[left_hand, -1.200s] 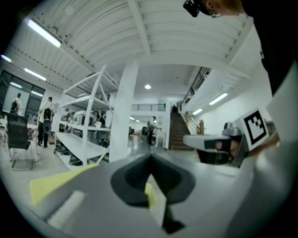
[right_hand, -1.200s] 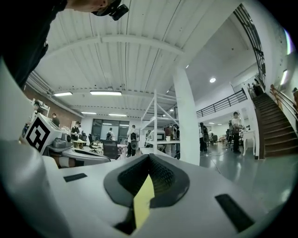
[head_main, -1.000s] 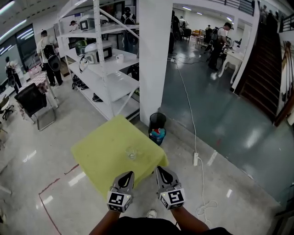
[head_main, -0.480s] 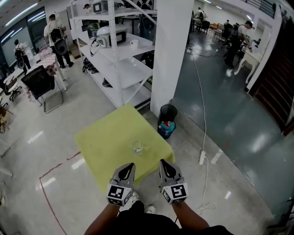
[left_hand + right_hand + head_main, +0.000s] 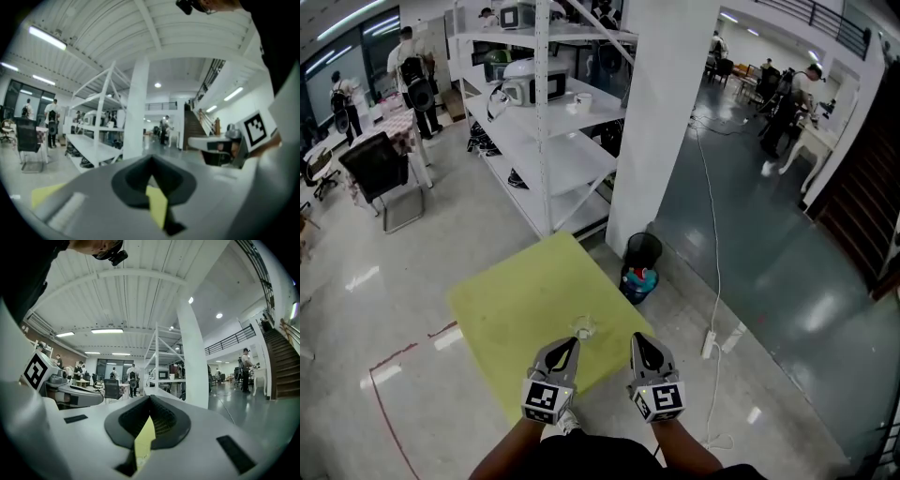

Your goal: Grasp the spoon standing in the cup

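Observation:
A small clear cup [image 5: 583,328] stands near the front edge of the yellow table [image 5: 521,309] in the head view. It is too small for me to make out the spoon in it. My left gripper [image 5: 569,344] hangs just in front of the cup, slightly to its left, with its jaws together. The right gripper [image 5: 637,339] is level with it, to the right of the cup beyond the table's corner, also shut. In the left gripper view the left gripper [image 5: 151,160] shows only a thin yellow sliver of table. The right gripper [image 5: 150,399] in its own view shows the same.
A white pillar [image 5: 661,122] and white shelving [image 5: 546,141] stand behind the table. A black bin [image 5: 640,260] sits at the table's far right corner. A cable and power strip [image 5: 710,343] lie on the floor to the right. Red tape [image 5: 394,361] marks the floor at left.
The table and cup have come closer to both grippers, and the cup now sits just ahead of the left gripper's tip. Both grippers stay shut.

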Demonstrator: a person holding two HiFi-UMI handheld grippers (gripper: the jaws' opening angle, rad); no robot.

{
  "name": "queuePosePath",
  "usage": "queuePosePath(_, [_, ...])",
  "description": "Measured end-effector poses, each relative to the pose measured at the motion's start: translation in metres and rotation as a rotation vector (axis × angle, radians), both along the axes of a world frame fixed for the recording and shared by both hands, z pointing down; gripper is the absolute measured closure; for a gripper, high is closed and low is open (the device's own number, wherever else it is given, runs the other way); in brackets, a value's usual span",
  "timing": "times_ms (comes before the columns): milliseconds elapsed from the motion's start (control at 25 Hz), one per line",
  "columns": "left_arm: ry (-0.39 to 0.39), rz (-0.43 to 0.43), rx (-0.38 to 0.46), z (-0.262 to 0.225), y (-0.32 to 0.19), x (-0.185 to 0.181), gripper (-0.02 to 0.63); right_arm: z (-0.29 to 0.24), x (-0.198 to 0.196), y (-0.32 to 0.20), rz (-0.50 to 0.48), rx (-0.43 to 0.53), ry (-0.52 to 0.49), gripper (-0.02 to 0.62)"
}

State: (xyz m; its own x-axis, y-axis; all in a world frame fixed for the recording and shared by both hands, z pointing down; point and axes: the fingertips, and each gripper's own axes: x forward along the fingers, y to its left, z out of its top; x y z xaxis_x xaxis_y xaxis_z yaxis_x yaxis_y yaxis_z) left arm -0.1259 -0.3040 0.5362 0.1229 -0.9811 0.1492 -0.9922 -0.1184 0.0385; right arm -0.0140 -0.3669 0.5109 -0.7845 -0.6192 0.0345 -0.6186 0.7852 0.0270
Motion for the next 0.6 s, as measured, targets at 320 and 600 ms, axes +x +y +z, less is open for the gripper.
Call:
queuePosePath(320, [0.012,-0.018,0.031,-0.002,-0.022,-0.023,0.600,0.003,-0.023,-0.022,-0.028,-0.020,0.011,0.588])
queuePosePath(600, [0.054,-0.094,-0.028,0.025,-0.041,-0.036,0.600,0.032,-0.058,-0.038,-0.165,-0.058,0.079,0.588])
